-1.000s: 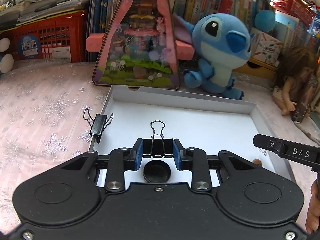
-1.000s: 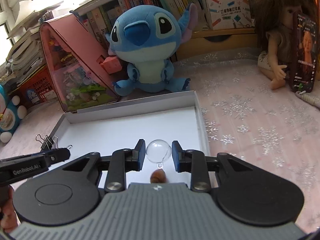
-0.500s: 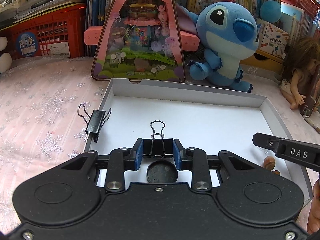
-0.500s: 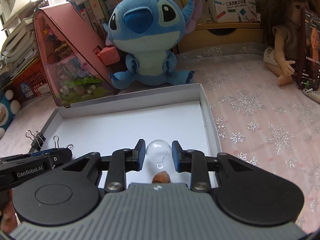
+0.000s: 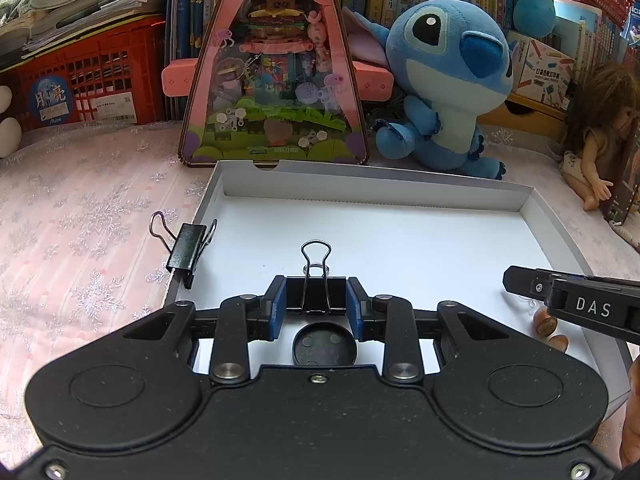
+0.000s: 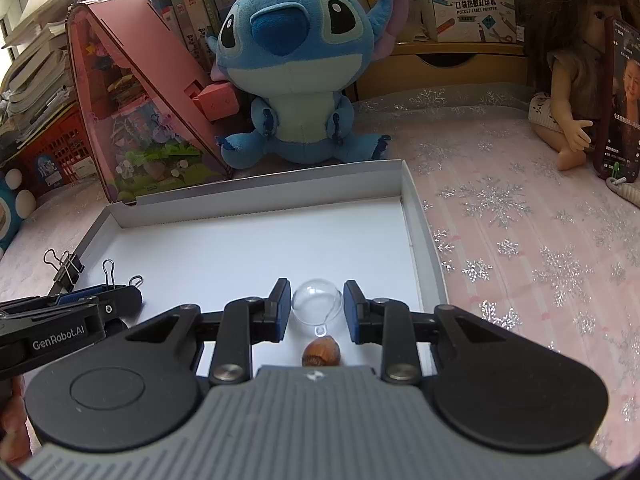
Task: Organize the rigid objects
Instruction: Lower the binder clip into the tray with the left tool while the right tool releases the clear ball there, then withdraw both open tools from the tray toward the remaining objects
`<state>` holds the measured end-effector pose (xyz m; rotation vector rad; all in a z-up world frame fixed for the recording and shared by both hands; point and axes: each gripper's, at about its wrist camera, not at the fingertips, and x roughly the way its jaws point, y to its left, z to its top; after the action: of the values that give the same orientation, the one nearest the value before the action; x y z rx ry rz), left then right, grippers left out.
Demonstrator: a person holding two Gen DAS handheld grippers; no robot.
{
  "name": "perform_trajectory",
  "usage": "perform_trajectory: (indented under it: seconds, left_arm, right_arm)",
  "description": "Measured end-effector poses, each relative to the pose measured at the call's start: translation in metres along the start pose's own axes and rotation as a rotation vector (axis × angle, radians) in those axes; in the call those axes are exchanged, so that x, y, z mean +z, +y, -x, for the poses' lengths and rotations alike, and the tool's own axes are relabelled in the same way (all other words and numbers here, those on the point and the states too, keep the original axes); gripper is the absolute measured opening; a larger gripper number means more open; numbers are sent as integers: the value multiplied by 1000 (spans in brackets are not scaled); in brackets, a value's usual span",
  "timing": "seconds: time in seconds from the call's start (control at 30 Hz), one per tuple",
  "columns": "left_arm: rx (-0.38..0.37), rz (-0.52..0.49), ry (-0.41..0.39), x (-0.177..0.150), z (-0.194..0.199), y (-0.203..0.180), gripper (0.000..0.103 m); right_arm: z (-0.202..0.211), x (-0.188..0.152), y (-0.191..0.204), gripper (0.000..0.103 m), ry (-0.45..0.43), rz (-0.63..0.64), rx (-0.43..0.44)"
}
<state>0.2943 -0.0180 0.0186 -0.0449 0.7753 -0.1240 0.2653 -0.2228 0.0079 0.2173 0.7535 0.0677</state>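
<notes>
Moved in closer over the white tray (image 5: 400,236) since a second ago; more tray floor in view now. Left claw (image 5: 316,304) squeezed tight on a black binder clip (image 5: 316,294), wire loops pointing up and away. Right claw (image 6: 317,308) narrow, holding a clear ball (image 6: 317,301) with its little nub pointing back. Both held low over the tray's near end. Under the ball, a brown nut (image 6: 322,354) on the tray floor. Another binder clip (image 5: 186,248) tilted at the tray's left rim. Readable: "DAS", "GenRobot.AI", "POCKET LABEL PRINTER" on a box (image 6: 466,4). Lots of bare white floor ahead, up to the far wall. Blue plush (image 6: 296,64) right behind.
</notes>
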Motion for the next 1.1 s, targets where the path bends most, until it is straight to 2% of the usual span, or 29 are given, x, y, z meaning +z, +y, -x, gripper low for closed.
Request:
perform_trajectory:
  seconds: [0.07, 0.13, 0.2, 0.27, 0.53, 0.63, 1.1]
  left_arm:
    - [-2, 12, 4, 1, 0, 1, 35]
    - [-7, 33, 8, 2, 2, 3, 44]
    - [-8, 40, 6, 3, 4, 4, 45]
    - [-6, 37, -2, 3, 7, 5, 51]
    - [-8, 6, -48, -2, 31, 4, 69]
    - [17, -22, -74, -8, 41, 0, 74]
    - [-27, -120, -154, -48, 99, -13, 78]
  right_arm:
    - [1, -1, 0, 41, -8, 7, 3]
    - [2, -1, -1, 53, -14, -7, 13]
    - [4, -1, -1, 55, -20, -16, 24]
    - [8, -1, 0, 63, -31, -10, 24]
    - [27, -4, 3, 77, -85, 8, 29]
    - [36, -8, 3, 81, -108, 27, 31]
    - [78, -36, -9, 91, -162, 68, 72]
